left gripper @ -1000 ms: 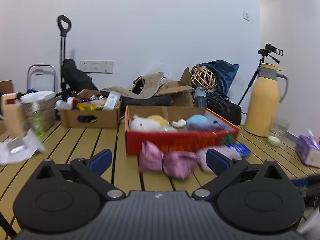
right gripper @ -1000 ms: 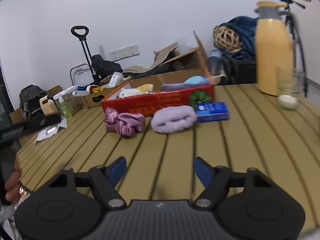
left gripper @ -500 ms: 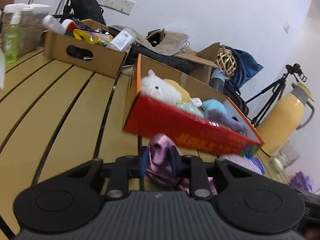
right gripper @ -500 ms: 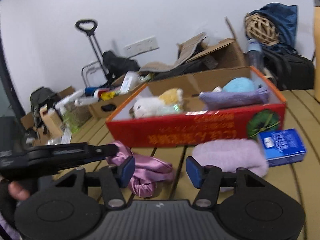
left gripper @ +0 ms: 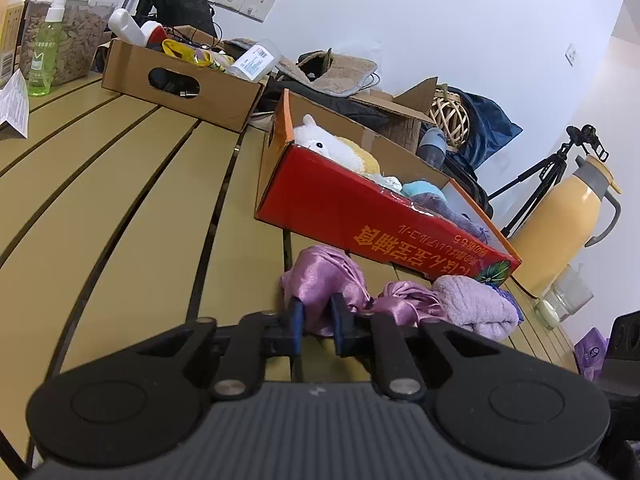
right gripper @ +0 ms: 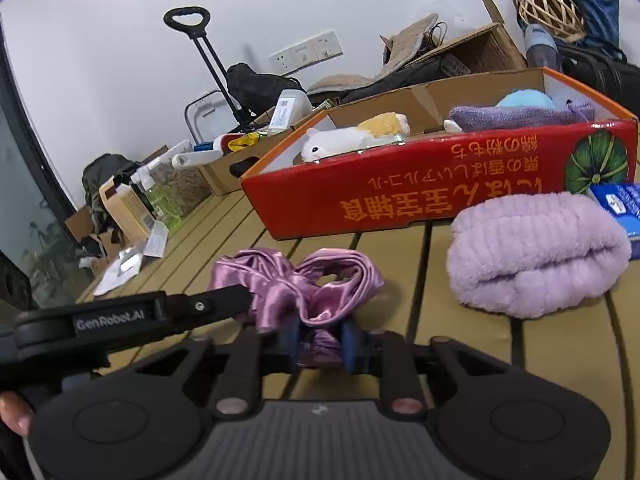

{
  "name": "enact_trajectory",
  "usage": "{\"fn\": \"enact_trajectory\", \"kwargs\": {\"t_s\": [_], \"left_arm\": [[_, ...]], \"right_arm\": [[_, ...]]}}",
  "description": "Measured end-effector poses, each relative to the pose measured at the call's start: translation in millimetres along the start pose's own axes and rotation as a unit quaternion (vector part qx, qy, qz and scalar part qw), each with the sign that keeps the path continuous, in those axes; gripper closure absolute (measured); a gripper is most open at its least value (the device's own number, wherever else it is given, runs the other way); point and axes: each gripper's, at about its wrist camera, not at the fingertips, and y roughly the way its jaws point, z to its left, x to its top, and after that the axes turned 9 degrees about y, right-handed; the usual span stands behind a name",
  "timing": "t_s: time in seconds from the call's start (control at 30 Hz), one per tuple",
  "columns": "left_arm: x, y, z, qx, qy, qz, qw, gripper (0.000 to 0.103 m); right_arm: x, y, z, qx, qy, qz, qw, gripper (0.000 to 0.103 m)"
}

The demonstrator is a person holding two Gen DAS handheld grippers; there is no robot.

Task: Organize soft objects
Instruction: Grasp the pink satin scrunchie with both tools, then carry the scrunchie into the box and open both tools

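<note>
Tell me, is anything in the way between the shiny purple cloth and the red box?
Nothing visible is. The satin cloth lies on the table right before the red box, pinched by the left gripper and right gripper. Only the box's front wall must be cleared.

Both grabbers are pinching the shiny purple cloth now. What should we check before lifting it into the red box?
1. Left gripper shut on the satin cloth: ok; its jaws just closed.
2. Right gripper shut on the same cloth: ok.
3. Cloth apart from the fluffy towel: ok.
4. Red box open on top: ok.
5. Room left between the plush toy and the other things inside: cannot tell.
</note>
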Motion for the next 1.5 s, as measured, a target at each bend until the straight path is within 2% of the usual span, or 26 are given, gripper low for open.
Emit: {"fn": "enact_trajectory", "kwargs": {"t_s": [0.1,0.17,0.27,0.4,0.63,0.8,0.9,1.03,1.17,1.27,1.33,1.4,1.43,1.5], "left_arm": [[-2.4,-16.9,-6.2,-0.012,-0.004,-0.005,0.9999,0.095],[-6.7,-39.7,-18.5,-0.023,0.008,-0.02,0.9995,0.096],[-12.7,-71.6,-37.0,-0.05,0.013,-0.037,0.998,0.096],[-14.5,-96.0,-65.5,-0.077,0.033,-0.055,0.9949,0.096],[-3.2,-99.5,-105.5,-0.104,0.059,-0.07,0.9904,0.096],[37.7,-82.2,-117.6,-0.106,0.08,-0.091,0.987,0.096],[78.6,-58.7,-114.6,-0.107,0.08,-0.094,0.9866,0.096],[141.8,-1.3,-105.3,-0.095,0.071,-0.077,0.99,0.096],[190.3,81.2,-84.1,-0.083,0.042,-0.028,0.9953,0.096],[208.8,151.1,-58.1,-0.07,0.01,0.036,0.9968,0.096],[205.1,190.7,-43.9,-0.054,0.008,0.08,0.9953,0.094],[198.5,221.0,-38.2,-0.027,0.041,0.123,0.9912,0.093],[197.3,230.3,-34.4,-0.016,0.052,0.128,0.9903,0.09],[201.6,238.6,-32.5,0.003,0.077,0.135,0.9878,0.085]], "right_arm": [[-3.8,-18.0,7.7,-0.007,-0.006,-0.012,1.0,0.096],[-8.3,-42.6,12.3,-0.003,-0.02,-0.026,0.999,0.096],[-13.6,-80.4,8.7,0.007,-0.007,-0.044,0.999,0.096],[-20.4,-120.2,9.3,-0.01,-0.013,-0.075,0.997,0.097],[-13.9,-163.4,5.9,-0.038,-0.029,-0.129,0.99,0.097],[29.3,-165.1,7.5,-0.035,-0.057,-0.149,0.987,0.097],[77.2,-142.5,7.5,-0.032,-0.074,-0.147,0.986,0.097],[150.7,-87.4,-4.5,-0.04,-0.074,-0.118,0.989,0.097],[220.4,-18.5,-15.6,-0.084,-0.088,-0.081,0.989,0.097],[262.0,45.0,-32.6,-0.111,-0.078,-0.023,0.991,0.097],[274.5,86.6,-47.4,-0.127,-0.064,0.02,0.99,0.097],[270.9,124.6,-59.5,-0.142,-0.063,0.066,0.986,0.096],[267.5,136.1,-62.7,-0.147,-0.067,0.081,0.984,0.096],[259.8,157.0,-71.7,-0.146,-0.063,0.111,0.981,0.088]]}}
